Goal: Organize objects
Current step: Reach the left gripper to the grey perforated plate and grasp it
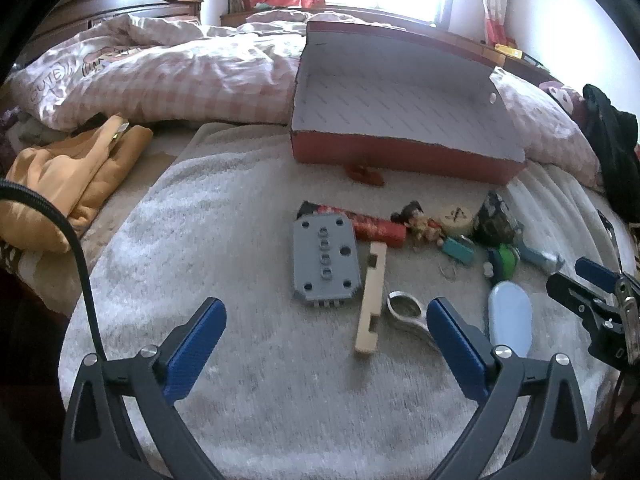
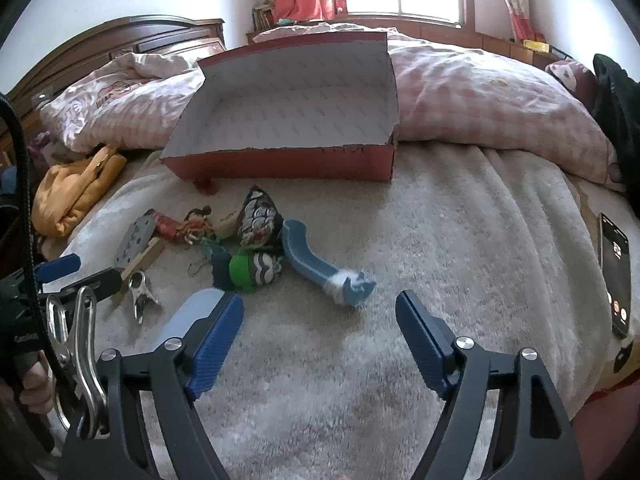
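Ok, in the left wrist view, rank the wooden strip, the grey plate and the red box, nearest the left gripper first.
From the left gripper:
1. Wooden strip, just ahead, right of centre.
2. Grey plate, beyond, beside the strip's left.
3. Red box, farthest, open against the quilt.

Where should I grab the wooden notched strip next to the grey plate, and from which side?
Likely mid-length on the wooden strip, from above, jaws closing across its narrow width. It lies flat on the blanket, with the grey plate close on one side, so keep the fingers steep.
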